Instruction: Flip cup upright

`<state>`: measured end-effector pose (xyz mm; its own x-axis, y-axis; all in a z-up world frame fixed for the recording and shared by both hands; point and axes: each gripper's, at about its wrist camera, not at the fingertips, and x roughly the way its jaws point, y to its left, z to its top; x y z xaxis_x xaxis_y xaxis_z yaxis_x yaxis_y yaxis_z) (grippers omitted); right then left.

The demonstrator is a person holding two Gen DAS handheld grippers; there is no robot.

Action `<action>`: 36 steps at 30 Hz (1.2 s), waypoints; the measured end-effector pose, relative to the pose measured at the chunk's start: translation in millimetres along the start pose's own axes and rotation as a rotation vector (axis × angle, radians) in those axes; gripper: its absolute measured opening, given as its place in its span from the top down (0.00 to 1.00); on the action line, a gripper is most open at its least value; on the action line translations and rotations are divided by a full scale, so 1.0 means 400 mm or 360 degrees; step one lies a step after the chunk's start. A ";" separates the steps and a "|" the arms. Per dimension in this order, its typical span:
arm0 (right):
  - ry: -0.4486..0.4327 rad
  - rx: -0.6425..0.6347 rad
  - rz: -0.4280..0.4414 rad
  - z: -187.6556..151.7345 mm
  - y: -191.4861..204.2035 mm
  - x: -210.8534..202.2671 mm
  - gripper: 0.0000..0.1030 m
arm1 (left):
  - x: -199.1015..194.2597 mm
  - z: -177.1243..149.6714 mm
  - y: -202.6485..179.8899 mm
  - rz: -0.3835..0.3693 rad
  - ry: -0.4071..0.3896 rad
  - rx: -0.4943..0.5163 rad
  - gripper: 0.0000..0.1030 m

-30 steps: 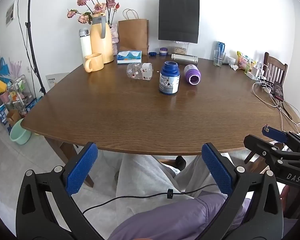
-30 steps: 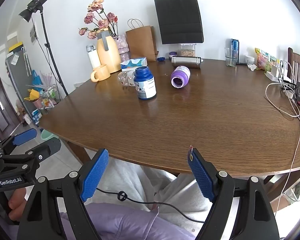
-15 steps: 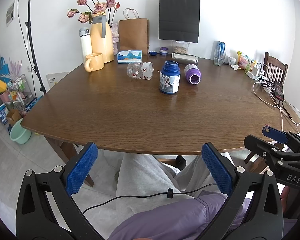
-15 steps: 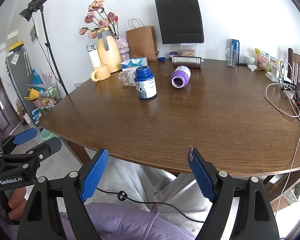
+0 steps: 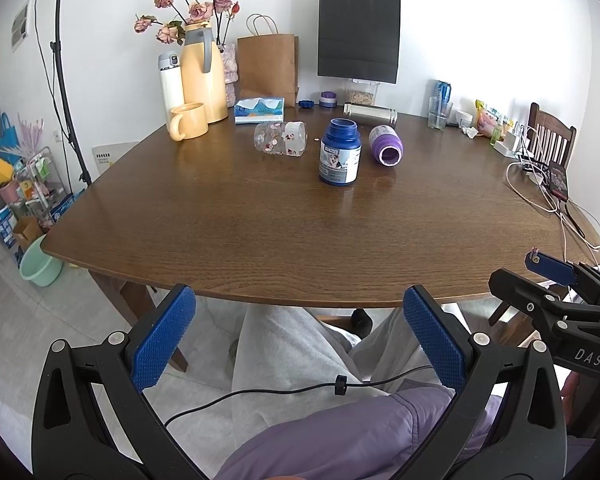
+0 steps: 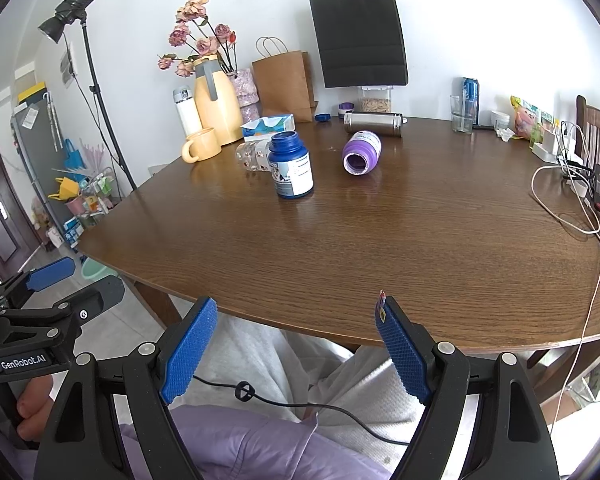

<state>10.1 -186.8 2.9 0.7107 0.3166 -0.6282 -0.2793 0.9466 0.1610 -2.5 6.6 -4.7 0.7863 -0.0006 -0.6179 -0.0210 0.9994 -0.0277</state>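
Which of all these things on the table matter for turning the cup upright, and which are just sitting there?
For the job: clear flowered cup lying on its side; left gripper and right gripper, both open.

Just there: blue bottle, purple bottle, yellow mug, tissue box, steel flask.

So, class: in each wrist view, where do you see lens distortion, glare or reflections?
Left wrist view: fisheye bends the table edge into a curve, corners go black; the blue bottle reflects faintly in the glossy wood. Right wrist view: the same curving, with a pale sheen on the wood near the purple bottle. Both sharp.
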 end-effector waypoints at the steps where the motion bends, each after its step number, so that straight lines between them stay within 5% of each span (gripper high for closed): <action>1: 0.0000 0.0001 0.0000 0.000 0.000 0.000 0.17 | 0.000 0.000 0.000 0.0000 0.0001 0.0000 0.00; 36: 0.0006 0.0003 -0.0001 -0.007 -0.002 0.008 0.17 | 0.017 -0.022 0.006 0.0001 0.0017 0.0002 0.00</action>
<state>10.7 -186.7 -1.4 0.7085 0.3156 -0.6313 -0.2776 0.9470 0.1619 -2.7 8.6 -16.0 0.7798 -0.0006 -0.6260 -0.0207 0.9994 -0.0267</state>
